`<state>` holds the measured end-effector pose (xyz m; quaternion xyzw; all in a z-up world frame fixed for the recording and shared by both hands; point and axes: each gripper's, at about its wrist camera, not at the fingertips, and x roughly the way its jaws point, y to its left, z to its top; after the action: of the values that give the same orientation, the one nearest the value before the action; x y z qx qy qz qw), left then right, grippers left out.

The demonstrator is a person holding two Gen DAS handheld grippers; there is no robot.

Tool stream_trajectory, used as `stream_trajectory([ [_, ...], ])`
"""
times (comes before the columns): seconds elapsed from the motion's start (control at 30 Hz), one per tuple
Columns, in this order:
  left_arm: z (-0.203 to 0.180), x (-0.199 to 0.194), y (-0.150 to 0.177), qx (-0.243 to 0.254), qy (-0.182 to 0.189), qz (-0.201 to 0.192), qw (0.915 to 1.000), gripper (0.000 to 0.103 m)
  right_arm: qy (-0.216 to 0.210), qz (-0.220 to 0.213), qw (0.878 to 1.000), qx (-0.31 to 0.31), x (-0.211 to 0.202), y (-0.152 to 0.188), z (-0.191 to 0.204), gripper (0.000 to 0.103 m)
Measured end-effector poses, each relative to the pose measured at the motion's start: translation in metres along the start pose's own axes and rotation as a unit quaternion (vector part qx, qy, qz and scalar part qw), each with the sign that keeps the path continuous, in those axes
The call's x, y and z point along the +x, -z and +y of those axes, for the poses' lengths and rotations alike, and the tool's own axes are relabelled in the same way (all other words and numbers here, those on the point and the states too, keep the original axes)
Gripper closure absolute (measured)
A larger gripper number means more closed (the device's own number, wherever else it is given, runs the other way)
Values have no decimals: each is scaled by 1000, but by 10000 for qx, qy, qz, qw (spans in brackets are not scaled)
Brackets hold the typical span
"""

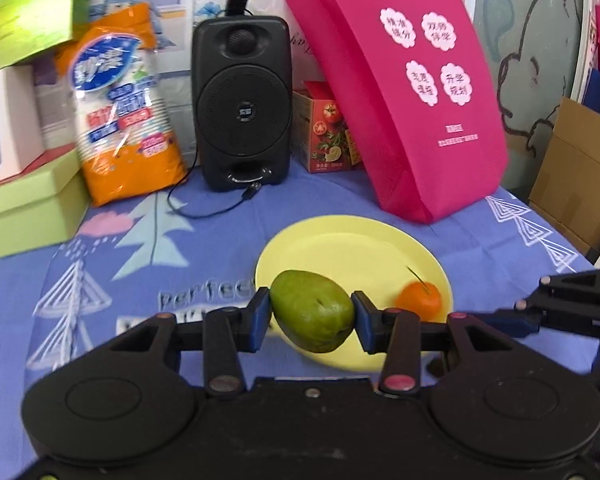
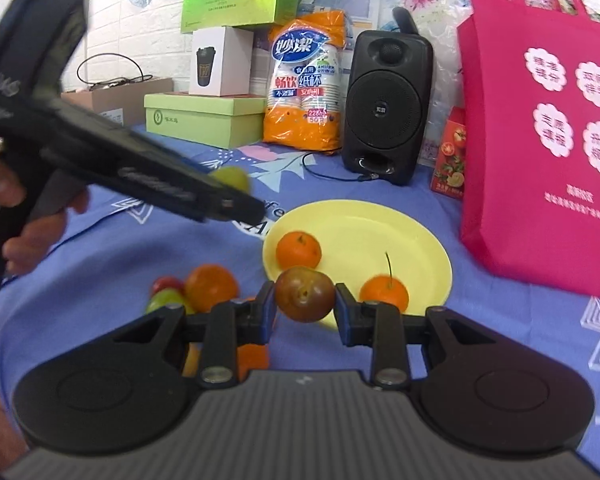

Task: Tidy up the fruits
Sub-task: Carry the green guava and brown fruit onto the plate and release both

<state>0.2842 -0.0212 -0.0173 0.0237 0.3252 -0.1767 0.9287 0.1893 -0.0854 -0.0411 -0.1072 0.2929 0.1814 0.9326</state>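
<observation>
Fruits are carried by both: the left hand-held gripper (image 1: 313, 312) clamps a green mango (image 1: 312, 310), the right hand-held gripper (image 2: 305, 300) a brown plum (image 2: 305, 294), both over the yellow plate (image 2: 400, 236) rim. Released here, either may roll onto the tabletop (image 2: 100, 272)

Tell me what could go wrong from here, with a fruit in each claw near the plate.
1. Both claws converge on the yellow plate; the left claw with its green mango and the right claw with its brown fruit might collide.
2. The round brown fruit, pinched only at its sides, may slip.
3. Either drop could knock the stemmed orange off the plate's edge.
</observation>
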Motion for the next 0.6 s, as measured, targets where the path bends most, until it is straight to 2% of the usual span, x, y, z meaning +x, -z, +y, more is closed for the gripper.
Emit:
stream_trajectory([
  [0.23, 17, 66, -22, -16, -22, 270, 9996, 61, -118, 275, 9996, 1, 42, -8, -13, 73],
  [0.43, 28, 97, -30, -174, 91, 456, 9988, 60, -139, 379, 9991, 126, 62, -9, -23, 73],
  [0.5, 27, 101, -30, -173, 85, 475, 9987, 52, -114, 396, 9990, 151, 63, -7, -24, 73],
  [0.57, 25, 97, -30, -153, 48, 399, 9991, 34, -87, 403, 9990, 164, 63, -7, -24, 73],
  [0.6, 25, 94, -30, -147, -4, 361, 9992, 29, -65, 398, 9991, 164, 62, -7, -24, 72],
])
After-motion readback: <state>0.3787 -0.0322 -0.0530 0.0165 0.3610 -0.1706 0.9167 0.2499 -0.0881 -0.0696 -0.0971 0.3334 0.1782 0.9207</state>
